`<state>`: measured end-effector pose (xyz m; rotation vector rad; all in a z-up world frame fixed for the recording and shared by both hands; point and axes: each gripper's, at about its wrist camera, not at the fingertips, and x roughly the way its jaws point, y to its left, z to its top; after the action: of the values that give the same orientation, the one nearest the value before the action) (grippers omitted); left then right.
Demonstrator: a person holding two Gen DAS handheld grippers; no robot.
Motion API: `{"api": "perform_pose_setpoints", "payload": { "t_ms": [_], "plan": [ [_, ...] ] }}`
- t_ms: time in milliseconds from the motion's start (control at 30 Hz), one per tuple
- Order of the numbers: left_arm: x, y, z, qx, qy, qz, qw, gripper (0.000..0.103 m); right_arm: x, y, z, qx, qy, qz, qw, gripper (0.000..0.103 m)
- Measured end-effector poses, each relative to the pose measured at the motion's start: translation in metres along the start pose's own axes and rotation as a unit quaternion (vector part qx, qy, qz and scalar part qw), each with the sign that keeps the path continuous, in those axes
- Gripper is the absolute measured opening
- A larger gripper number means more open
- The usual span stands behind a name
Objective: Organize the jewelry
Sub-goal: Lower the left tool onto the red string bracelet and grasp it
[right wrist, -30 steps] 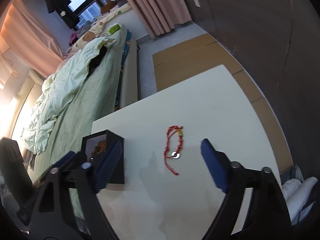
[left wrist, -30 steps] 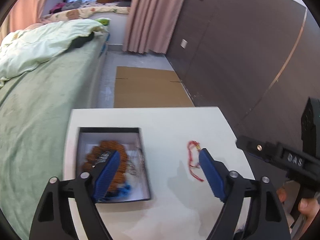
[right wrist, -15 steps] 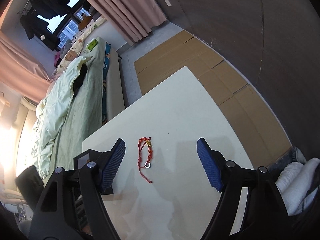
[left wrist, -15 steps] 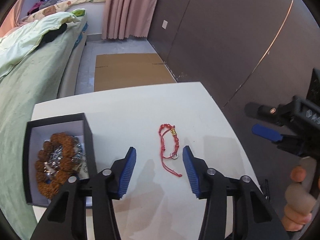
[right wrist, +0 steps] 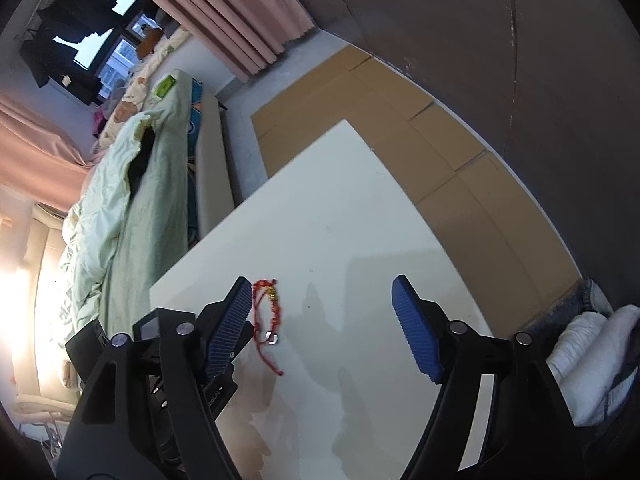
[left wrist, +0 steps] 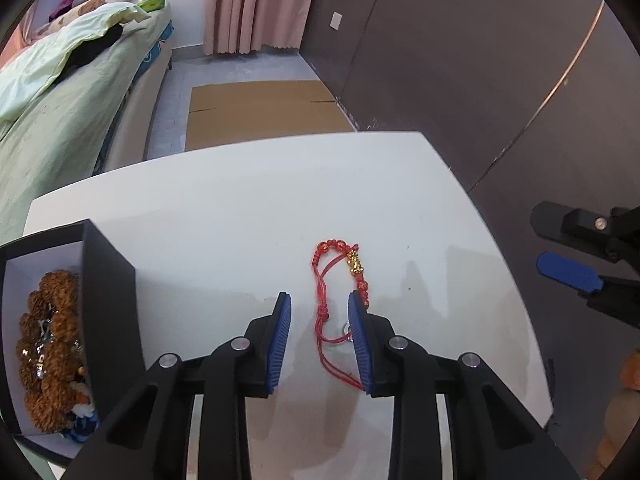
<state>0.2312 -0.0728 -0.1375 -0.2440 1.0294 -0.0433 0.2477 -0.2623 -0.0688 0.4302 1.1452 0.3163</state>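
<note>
A red cord bracelet [left wrist: 320, 312] with a gold charm [left wrist: 354, 262] lies on the white table [left wrist: 240, 220]. My left gripper [left wrist: 318, 300] is low over it, jaws closing. The cord runs between the blue pads [left wrist: 278, 340], which stand clear of it. At the left stands a black box [left wrist: 108, 280] holding a brown bead bracelet [left wrist: 52, 360]. My right gripper [right wrist: 320, 286] hovers to the right, jaws wide and slowly closing on nothing. In its view the red bracelet [right wrist: 272, 308] lies by its left finger.
A bed with a green cover [left wrist: 60, 120] runs along the left of the table. Flattened cardboard [left wrist: 260, 108] lies on the floor beyond, and a dark panelled wall [left wrist: 440, 60] stands to the right. A hand [left wrist: 628, 400] shows at the lower right.
My left gripper has swung right from over the black box to the red bracelet, sunk toward the table and narrowed its jaws. The right gripper has rolled and shifted a little.
</note>
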Motion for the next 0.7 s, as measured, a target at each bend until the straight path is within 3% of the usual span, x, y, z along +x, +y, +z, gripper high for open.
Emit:
{"api": "perform_pose_setpoints", "payload": {
  "t_ms": [267, 367, 500, 700],
  "plan": [
    [0.013, -0.017, -0.004, 0.045, -0.005, 0.049, 0.9978, 0.025, 0.003, 0.003, -0.002, -0.012, 0.004, -0.004, 1.000, 0.071],
    [0.016, -0.018, -0.005, 0.055, -0.008, 0.082, 0.9951, 0.006, 0.004, 0.004, -0.002, -0.010, 0.003, -0.005, 1.000, 0.071],
    [0.014, -0.011, -0.002, 0.060, -0.001, 0.072, 0.9956, 0.004, 0.007, 0.004, -0.004, -0.012, 0.008, -0.007, 1.000, 0.071],
    [-0.017, 0.005, 0.004, 0.035, -0.025, 0.041, 0.9982, 0.004, 0.018, 0.017, -0.012, -0.041, 0.024, -0.013, 0.999, 0.070]
  ]
}}
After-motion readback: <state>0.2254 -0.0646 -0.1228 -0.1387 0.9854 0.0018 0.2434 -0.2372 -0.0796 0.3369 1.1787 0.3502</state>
